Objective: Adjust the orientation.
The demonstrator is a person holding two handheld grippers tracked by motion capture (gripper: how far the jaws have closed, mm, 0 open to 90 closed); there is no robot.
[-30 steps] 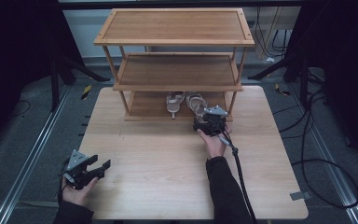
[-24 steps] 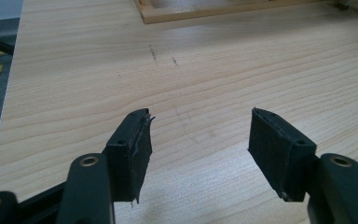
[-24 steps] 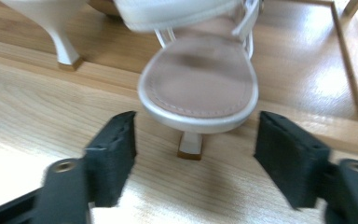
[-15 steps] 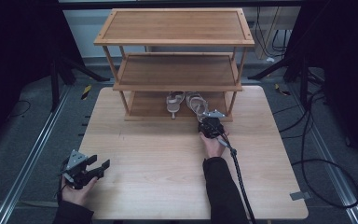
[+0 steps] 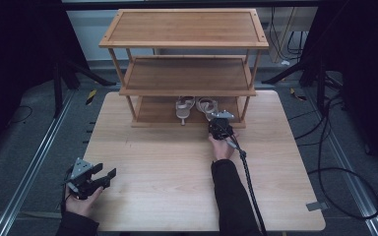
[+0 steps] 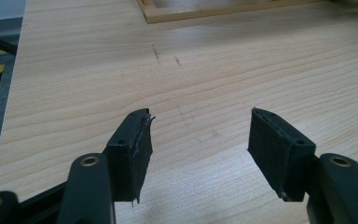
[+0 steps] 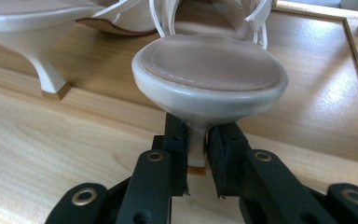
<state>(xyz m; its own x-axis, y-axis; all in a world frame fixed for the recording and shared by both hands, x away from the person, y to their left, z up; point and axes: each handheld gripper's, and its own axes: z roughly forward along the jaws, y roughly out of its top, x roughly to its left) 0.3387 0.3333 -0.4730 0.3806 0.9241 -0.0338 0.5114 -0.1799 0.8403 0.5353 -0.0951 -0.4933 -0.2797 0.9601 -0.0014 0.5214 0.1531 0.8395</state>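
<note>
The right gripper (image 7: 196,161) has its black jaws pinched on the slim heel of a cream, glossy high-heeled sandal (image 7: 209,74), which sits at the front edge of the bottom shelf of the three-tier light wooden rack (image 5: 184,44). That heel is a narrow, smooth, tapering peg, so the hold is small: I judge the shoe could twist or swing about the jaws if it is lifted, or slip out altogether, since the flat pads meet a hard rounded surface. A second cream sandal (image 7: 37,32) stands just beside it, its own kitten heel planted on the shelf lip; any sideways swing could knock it. The straps seem to lie close together, though the view there is cramped.

The insole looks like stitched tan leather, matt against the shiny rim. The pale wood-grain worktop (image 5: 177,162) is smooth and bare. The left gripper (image 6: 198,144) hovers low over the near left corner, jaws spread wide, holding nothing.
</note>
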